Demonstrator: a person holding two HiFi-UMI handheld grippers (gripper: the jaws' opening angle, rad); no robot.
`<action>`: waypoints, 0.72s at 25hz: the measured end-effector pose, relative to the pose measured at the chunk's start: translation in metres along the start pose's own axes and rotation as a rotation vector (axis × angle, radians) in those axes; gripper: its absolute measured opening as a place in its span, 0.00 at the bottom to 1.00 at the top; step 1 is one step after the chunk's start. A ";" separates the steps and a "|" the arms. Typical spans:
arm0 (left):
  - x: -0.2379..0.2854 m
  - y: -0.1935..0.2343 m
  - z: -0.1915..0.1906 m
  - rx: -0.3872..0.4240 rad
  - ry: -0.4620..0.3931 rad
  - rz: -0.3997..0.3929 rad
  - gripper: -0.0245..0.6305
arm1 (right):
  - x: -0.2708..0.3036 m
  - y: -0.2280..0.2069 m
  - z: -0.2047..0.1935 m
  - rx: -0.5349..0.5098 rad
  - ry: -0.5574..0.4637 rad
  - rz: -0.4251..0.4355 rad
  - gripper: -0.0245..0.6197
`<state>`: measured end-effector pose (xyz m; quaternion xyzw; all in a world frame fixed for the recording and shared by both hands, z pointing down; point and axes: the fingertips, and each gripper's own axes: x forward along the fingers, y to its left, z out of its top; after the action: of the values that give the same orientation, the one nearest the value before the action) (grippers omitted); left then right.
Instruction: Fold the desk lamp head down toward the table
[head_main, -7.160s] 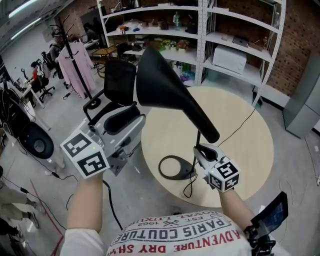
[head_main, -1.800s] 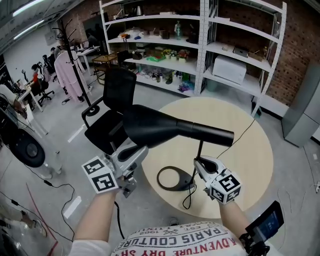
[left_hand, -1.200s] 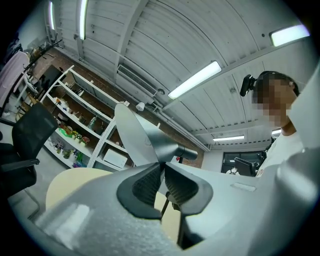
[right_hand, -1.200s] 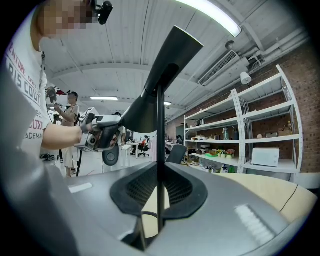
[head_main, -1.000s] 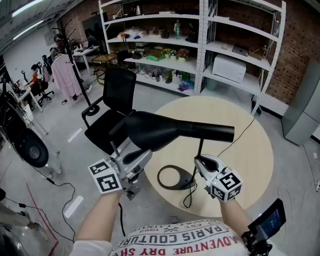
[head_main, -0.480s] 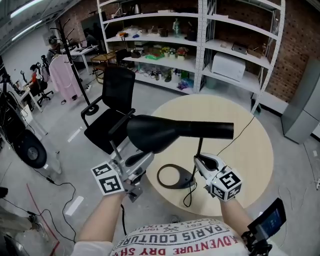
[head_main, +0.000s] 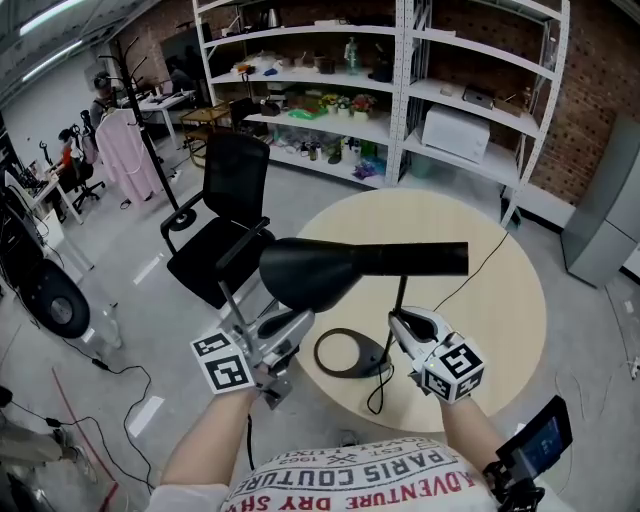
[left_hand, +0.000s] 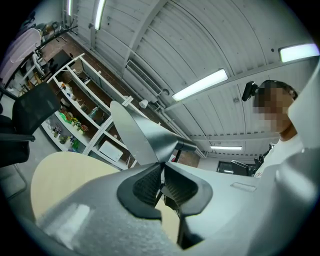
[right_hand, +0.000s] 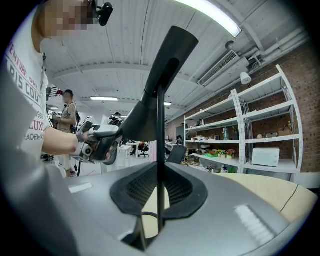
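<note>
In the head view the black lamp head (head_main: 330, 268) lies about level across the centre of the frame, wide mouth to the left and narrow neck to the right. It hangs above the near left part of the round pale table (head_main: 505, 300). Its thin stem (head_main: 400, 295) runs down from under the neck to the ring-shaped base (head_main: 348, 357), which sits on the table at lower centre. A cord (head_main: 478, 258) trails across the tabletop toward the upper right.

The left gripper (head_main: 296, 322), lower left of centre, reaches up under the mouth of the lamp head, and its own view shows the jaws pinched on the lamp head's thin rim. The right gripper (head_main: 402, 322), lower right of centre, is clamped on the stem — the rod stands upright between its pads in the right gripper view.

A black office chair (head_main: 228, 190) stands off the table's left edge, and shelving (head_main: 400, 70) runs along the top of the frame.
</note>
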<state>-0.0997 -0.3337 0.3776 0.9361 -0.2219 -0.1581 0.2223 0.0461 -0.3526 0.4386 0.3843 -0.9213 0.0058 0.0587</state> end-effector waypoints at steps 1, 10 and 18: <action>0.000 -0.001 -0.001 -0.005 -0.001 -0.002 0.08 | 0.000 0.000 0.001 0.000 -0.001 -0.001 0.10; 0.008 -0.001 -0.010 -0.051 -0.010 -0.007 0.07 | -0.002 -0.005 0.003 0.001 -0.001 0.001 0.10; 0.011 0.000 -0.020 -0.085 -0.019 -0.025 0.07 | -0.002 -0.006 0.001 0.004 -0.008 -0.009 0.10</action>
<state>-0.0825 -0.3318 0.3928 0.9271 -0.2054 -0.1787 0.2577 0.0511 -0.3555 0.4369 0.3886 -0.9198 0.0057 0.0545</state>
